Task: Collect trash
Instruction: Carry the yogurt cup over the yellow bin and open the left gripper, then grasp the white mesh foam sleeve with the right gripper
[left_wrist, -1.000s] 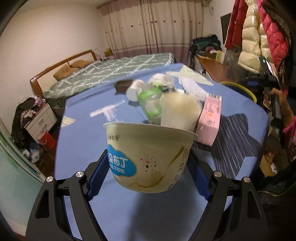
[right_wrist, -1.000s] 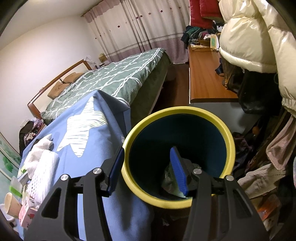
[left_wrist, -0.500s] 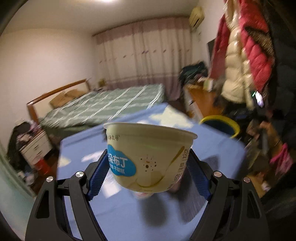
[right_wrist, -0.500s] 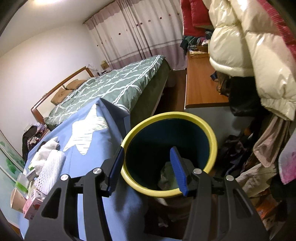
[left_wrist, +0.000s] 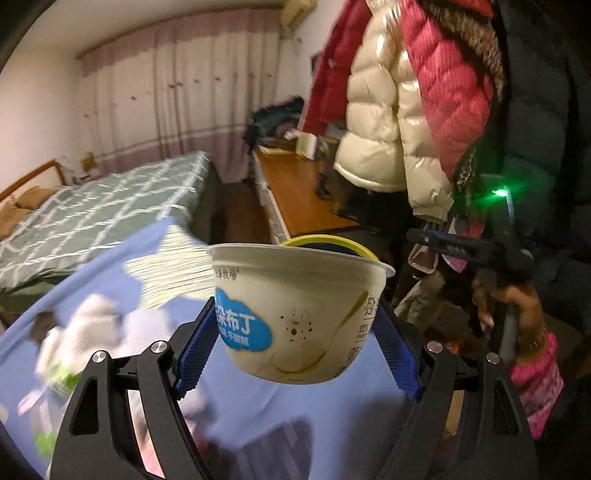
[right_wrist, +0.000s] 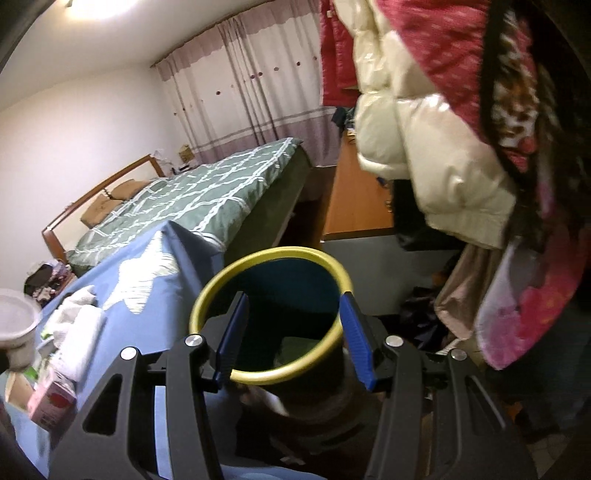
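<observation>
My left gripper (left_wrist: 295, 332) is shut on a cream pudding cup (left_wrist: 295, 314) with a blue label, held in the air above the blue tablecloth. Behind the cup the yellow rim of the trash bin (left_wrist: 325, 242) shows. In the right wrist view my right gripper (right_wrist: 291, 332) is open and empty, hovering over the yellow-rimmed dark bin (right_wrist: 273, 314), which holds some trash. The cup also shows at the left edge of that view (right_wrist: 16, 328). My right gripper appears in the left wrist view (left_wrist: 443, 243), held by a hand.
A blue star-print cloth (right_wrist: 122, 295) covers the table beside the bin. On it lie a white cloth (right_wrist: 77, 332) and a pink carton (right_wrist: 51, 402). Puffy jackets (right_wrist: 424, 147) hang close on the right. A green bed (right_wrist: 203, 199) and wooden desk (left_wrist: 303, 192) stand behind.
My left gripper has lifted the cup off the table and swung right toward the bin. My right gripper has pulled up and back from the bin and has opened wider.
</observation>
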